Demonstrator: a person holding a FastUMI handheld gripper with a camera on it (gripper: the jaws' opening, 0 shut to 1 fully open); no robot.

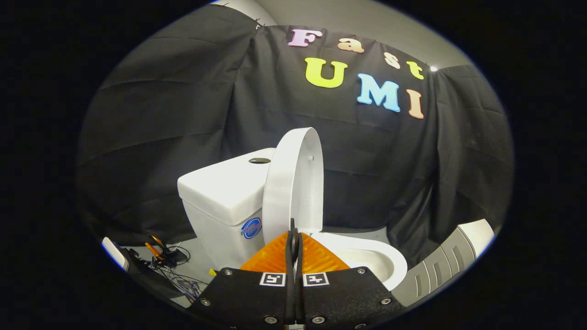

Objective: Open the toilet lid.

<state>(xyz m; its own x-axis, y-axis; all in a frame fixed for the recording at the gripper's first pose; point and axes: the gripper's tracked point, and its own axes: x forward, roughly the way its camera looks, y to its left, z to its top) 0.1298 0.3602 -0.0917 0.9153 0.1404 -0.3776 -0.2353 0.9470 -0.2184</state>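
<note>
A white toilet stands just ahead of my fingers. Its lid (293,183) is raised, standing almost upright on edge and leaning toward the tank (220,188). The seat and bowl (373,259) lie uncovered to the right of the fingers. My gripper (292,234) is shut, its two fingers pressed flat together with no gap and nothing visibly between them. Their tips show right at the lid's lower edge, near the hinge; whether they touch the lid is unclear.
The tank top carries a dark round flush button (259,160), and a blue sticker (251,228) is on the tank's front. Loose cables and small devices (169,259) lie on the floor left of the toilet. A grey and white ribbed unit (451,259) stands to the right.
</note>
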